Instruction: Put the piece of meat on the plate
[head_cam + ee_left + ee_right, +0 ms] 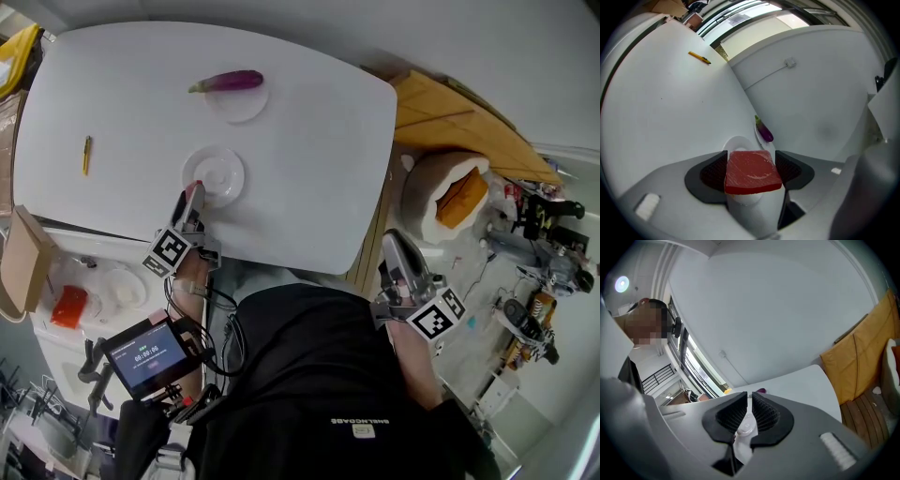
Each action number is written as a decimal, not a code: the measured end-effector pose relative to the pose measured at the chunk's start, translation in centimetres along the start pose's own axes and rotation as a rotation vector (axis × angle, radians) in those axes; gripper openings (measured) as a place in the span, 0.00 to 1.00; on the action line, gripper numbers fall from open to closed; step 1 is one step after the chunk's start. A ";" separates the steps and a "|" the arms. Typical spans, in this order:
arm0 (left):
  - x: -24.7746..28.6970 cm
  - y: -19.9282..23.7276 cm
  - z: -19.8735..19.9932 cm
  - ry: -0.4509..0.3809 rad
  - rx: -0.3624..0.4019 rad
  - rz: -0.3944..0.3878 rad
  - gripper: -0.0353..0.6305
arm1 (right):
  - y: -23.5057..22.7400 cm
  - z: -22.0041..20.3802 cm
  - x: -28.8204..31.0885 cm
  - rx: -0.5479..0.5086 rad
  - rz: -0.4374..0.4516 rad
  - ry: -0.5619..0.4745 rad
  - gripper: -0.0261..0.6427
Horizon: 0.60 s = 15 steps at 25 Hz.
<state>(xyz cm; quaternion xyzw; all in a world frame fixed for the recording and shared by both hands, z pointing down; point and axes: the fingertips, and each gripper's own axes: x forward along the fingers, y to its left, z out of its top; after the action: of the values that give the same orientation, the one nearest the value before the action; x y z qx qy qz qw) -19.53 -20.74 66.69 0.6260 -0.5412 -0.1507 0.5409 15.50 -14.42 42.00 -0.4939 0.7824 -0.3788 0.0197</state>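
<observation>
Red meat slab (753, 172) between left gripper's (751, 158) ribbed jaws

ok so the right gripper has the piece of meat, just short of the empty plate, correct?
No, the left gripper has the piece of meat, just short of the empty plate; the left gripper view shows it between the jaws.

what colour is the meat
The meat is red, clearest in the left gripper view.
</observation>
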 end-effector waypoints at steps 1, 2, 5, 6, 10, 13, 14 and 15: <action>0.1 0.1 0.1 0.004 0.037 0.020 0.56 | 0.0 0.0 0.0 0.002 -0.002 -0.002 0.09; 0.2 0.2 0.2 0.007 0.080 0.042 0.56 | -0.1 0.0 -0.1 0.003 -0.004 -0.003 0.09; 0.5 0.1 0.1 0.027 0.166 0.084 0.56 | -0.1 0.0 -0.4 0.005 -0.008 -0.008 0.09; 0.7 0.0 0.0 0.034 0.181 0.090 0.56 | -0.1 0.0 -0.5 0.006 -0.008 -0.009 0.09; 1.1 -0.2 0.1 0.055 0.269 0.124 0.56 | -0.1 -0.1 -0.6 0.011 -0.012 -0.013 0.09; 1.2 -0.2 -0.4 0.075 0.316 0.152 0.56 | -0.1 -0.2 -1.1 0.013 -0.012 -0.015 0.09; 1.3 -0.2 -0.6 0.078 0.325 0.158 0.56 | -0.2 -0.2 -1.3 0.013 -0.012 -0.016 0.09; 1.3 -0.3 -0.7 0.080 0.333 0.164 0.56 | -0.3 -0.2 -1.5 0.014 -0.013 -0.018 0.09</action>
<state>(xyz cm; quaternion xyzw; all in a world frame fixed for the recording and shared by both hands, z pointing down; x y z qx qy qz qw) -18.39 -21.54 67.25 0.6663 -0.5858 0.0107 0.4612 16.38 -13.20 41.78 -0.5019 0.7765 -0.3799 0.0275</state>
